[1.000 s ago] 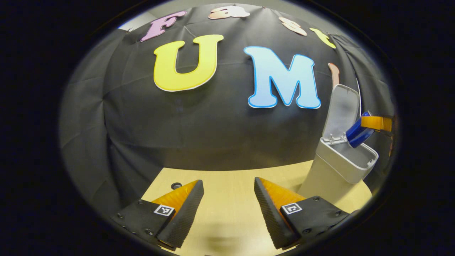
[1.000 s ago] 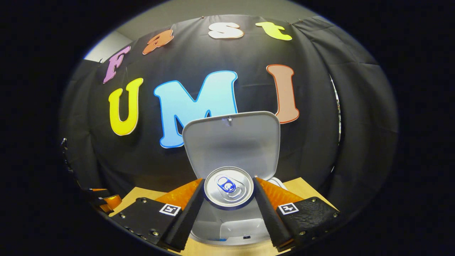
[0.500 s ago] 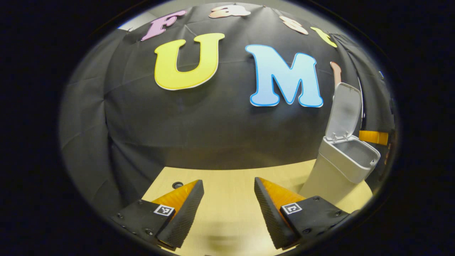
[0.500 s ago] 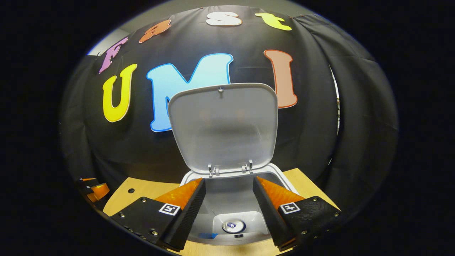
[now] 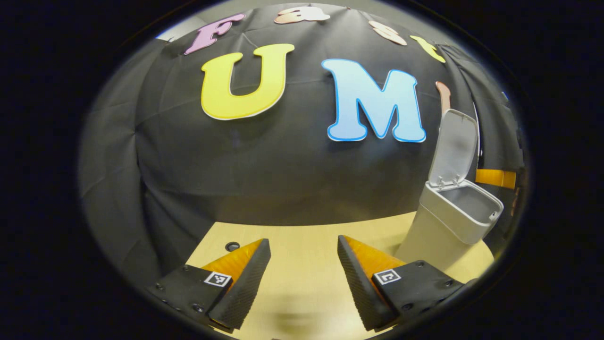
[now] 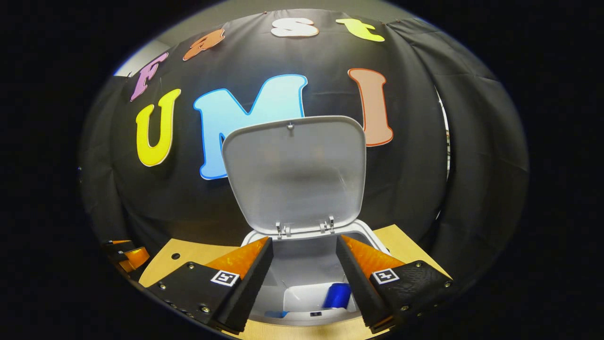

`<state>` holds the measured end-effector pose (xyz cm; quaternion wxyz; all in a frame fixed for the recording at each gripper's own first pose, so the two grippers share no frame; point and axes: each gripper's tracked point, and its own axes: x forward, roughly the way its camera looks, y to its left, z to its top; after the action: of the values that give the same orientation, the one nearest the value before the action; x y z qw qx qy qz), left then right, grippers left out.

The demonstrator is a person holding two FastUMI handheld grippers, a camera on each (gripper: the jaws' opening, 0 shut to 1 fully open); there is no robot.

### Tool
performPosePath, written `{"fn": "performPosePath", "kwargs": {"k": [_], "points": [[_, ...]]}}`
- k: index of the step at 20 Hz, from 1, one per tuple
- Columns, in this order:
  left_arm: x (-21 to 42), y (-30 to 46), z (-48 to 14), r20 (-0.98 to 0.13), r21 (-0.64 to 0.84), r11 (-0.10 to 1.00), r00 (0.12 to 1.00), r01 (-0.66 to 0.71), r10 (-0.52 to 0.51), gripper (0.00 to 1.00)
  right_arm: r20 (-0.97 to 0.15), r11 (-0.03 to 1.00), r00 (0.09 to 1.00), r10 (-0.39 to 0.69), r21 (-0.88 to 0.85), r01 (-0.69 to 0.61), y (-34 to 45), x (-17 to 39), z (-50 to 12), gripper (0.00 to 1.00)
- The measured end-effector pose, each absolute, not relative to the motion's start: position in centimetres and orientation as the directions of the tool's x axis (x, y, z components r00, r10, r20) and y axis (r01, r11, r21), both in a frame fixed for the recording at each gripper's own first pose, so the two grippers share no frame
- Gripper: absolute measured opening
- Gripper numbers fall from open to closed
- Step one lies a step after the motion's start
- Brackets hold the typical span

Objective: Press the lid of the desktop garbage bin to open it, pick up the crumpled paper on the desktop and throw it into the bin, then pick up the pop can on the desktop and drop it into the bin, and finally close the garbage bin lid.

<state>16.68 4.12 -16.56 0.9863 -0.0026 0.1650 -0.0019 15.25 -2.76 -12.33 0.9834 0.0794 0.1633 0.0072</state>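
Right gripper view: the right gripper hangs above the open mouth of the garbage bin, its two fingers spread wide with nothing between them.
Pop can: the blue can lies on its side at the bottom of the bin, seen straight down through the gap between the fingers, nearer the right-hand finger.
Bin lid: the pale grey lid stands raised on its hinges just beyond the fingertips, its inner face turned toward the gripper.
Crumpled paper: cannot be made out; a small blue scrap rests at the lower left of the bin's floor.
Desktop: the light wooden table runs off to the left of the bin, with a small dark hole in its surface.
Other gripper: the left gripper shows far off at the left edge, low beside the table.

Left gripper view: the left gripper hovers over bare table, fingers spread apart and holding nothing.
Bin: the garbage bin stands ahead and to the right of the fingers, lid upright.
Beyond the bin: a finger of the right gripper pokes in past the bin's far rim, just above the opening.
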Motion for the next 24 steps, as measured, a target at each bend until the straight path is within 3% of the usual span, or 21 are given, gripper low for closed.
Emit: {"fn": "performPosePath", "kwargs": {"k": [12,24], "points": [[16.4,3.2,-16.5,-0.322,0.003,0.999,0.946,0.044,-0.041,0.94,-0.228,0.983,0.972,0.05,0.186,-0.007,-2.0,16.3,-6.5,0.87],[16.0,4.4,-17.1,-0.335,-0.001,1.0,0.942,0.023,-0.022,0.94,-0.066,0.994,0.997,0.028,0.108,-0.021,-2.7,22.0,2.9,0.86]]}}
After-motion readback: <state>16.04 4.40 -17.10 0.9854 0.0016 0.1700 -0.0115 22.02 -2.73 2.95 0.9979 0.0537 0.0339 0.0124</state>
